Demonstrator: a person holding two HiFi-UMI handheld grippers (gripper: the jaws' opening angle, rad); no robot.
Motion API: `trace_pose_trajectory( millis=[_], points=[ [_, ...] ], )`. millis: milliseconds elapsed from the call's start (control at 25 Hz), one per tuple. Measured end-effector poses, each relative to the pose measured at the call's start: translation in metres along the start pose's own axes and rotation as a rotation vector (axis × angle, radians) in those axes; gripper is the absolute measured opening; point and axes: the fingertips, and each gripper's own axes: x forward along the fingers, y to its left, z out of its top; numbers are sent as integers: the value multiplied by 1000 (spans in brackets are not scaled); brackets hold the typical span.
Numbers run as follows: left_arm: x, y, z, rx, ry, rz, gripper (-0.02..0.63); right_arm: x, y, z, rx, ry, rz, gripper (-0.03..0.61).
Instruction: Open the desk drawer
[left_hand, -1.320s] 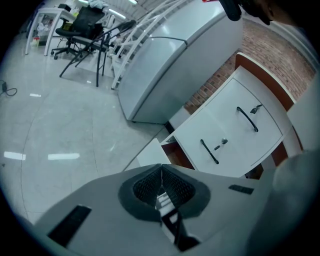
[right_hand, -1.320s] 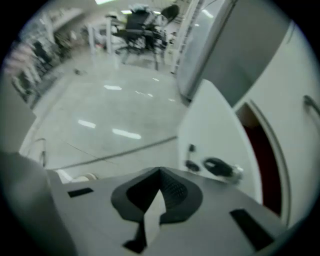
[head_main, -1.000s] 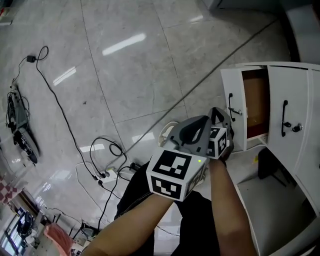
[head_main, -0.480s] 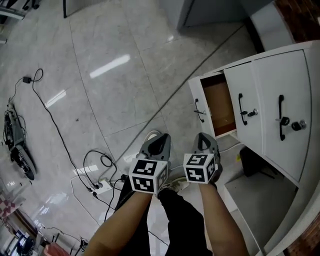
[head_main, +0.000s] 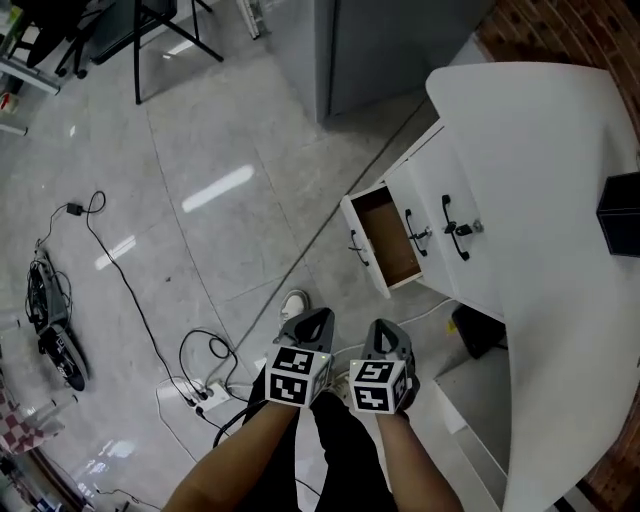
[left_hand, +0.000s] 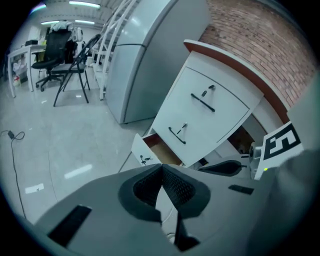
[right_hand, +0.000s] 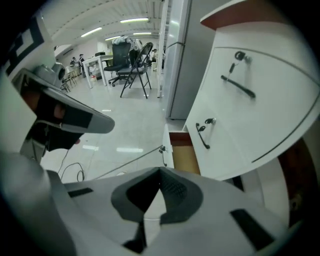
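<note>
A white desk (head_main: 540, 150) stands at the right of the head view. Its lowest drawer (head_main: 388, 240) is pulled out, its brown inside showing, with a black handle (head_main: 356, 244) on the white front. The two drawers above it are closed. My left gripper (head_main: 312, 323) and right gripper (head_main: 386, 332) hang side by side over the floor, below the open drawer in the picture and apart from it. Both are shut with nothing between the jaws. The left gripper view (left_hand: 161, 168) and the right gripper view (right_hand: 160, 172) both look toward the open drawer (right_hand: 184, 156).
Black cables and a white power strip (head_main: 205, 385) lie on the tiled floor at the left. A grey cabinet (head_main: 400, 40) stands beyond the desk. A black box (head_main: 620, 215) sits on the desk top. The person's shoe (head_main: 293, 303) shows near my left gripper.
Both grippers have drawn back from the drawer front and now sit side by side, apart from it. The head view has risen, so the desk looks smaller and its top shows.
</note>
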Motion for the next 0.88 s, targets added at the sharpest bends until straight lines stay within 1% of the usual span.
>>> trace_pose_trajectory(
  millis=[80, 200, 400, 480, 640, 880],
  points=[
    [-19, -21, 10, 17, 1, -11, 8, -29, 3, 5, 32, -13, 17, 15],
    [-44, -52, 29, 68, 12, -26, 8, -66, 3, 12, 67, -28, 31, 15],
    [-75, -94, 48, 110, 28, -47, 8, -120, -8, 25, 132, -54, 48, 15],
    [-87, -105, 55, 126, 44, -49, 8, -139, -11, 32, 133, -70, 50, 15],
    [-116, -122, 67, 117, 47, -60, 8, -180, -13, 50, 160, -117, 59, 15],
    [-143, -137, 92, 188, 41, -74, 8, -221, -17, 69, 162, -158, 49, 15]
  ],
)
